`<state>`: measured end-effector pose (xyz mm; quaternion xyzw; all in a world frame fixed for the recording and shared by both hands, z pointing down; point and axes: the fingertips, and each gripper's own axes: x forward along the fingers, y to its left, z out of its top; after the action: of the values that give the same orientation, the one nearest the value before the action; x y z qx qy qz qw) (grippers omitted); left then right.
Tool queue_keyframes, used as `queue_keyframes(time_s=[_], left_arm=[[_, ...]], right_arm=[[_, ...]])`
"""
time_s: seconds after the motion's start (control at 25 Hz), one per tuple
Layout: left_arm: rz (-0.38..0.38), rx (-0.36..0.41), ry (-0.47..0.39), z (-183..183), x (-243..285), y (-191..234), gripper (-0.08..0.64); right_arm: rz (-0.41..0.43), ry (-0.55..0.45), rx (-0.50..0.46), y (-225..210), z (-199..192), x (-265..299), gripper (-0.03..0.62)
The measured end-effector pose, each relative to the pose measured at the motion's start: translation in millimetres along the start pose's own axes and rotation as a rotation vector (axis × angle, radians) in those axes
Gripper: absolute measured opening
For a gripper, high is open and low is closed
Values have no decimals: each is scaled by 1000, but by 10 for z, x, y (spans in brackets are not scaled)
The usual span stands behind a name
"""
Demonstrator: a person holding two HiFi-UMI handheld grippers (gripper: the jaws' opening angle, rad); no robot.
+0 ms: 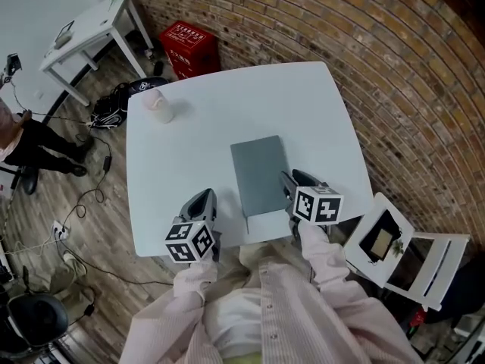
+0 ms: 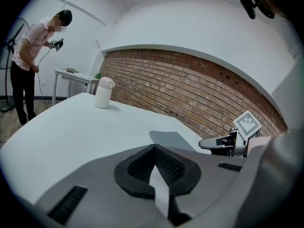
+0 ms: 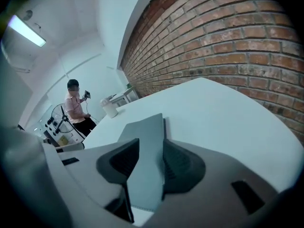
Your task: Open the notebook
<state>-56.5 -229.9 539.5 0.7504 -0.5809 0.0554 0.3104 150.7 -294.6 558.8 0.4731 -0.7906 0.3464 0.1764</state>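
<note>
A grey closed notebook (image 1: pixel 258 174) lies flat on the white table (image 1: pixel 197 142), near its front edge. My right gripper (image 1: pixel 290 182) is at the notebook's right edge; in the right gripper view the grey cover (image 3: pixel 145 127) runs between its two dark pads, and the right gripper (image 3: pixel 151 146) is shut on it. To the notebook's left, my left gripper (image 1: pixel 204 200) rests over bare table, a little apart from the book. In the left gripper view the left gripper (image 2: pixel 154 148) has its tips together with nothing held, and the notebook (image 2: pixel 172 139) shows beyond.
A white lidded container (image 1: pixel 159 106) stands at the table's far left corner. A brick wall runs behind and to the right. A red crate (image 1: pixel 188 45) and white side table (image 1: pixel 91 32) stand beyond; a white chair (image 1: pixel 402 252) is at right. A person (image 2: pixel 28 56) stands at far left.
</note>
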Motion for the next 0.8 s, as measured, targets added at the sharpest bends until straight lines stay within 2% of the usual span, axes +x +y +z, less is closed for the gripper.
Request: queue_keyframes(time_s=[0.48,0.8], left_arm=[[-6,-41,73,-101,245,57,-8],[-7,-29,98,-94,299,67,-8]], right_arm=[[32,124,33,-80,-88,330,160],[86,204,45,-85,-142,396,152]])
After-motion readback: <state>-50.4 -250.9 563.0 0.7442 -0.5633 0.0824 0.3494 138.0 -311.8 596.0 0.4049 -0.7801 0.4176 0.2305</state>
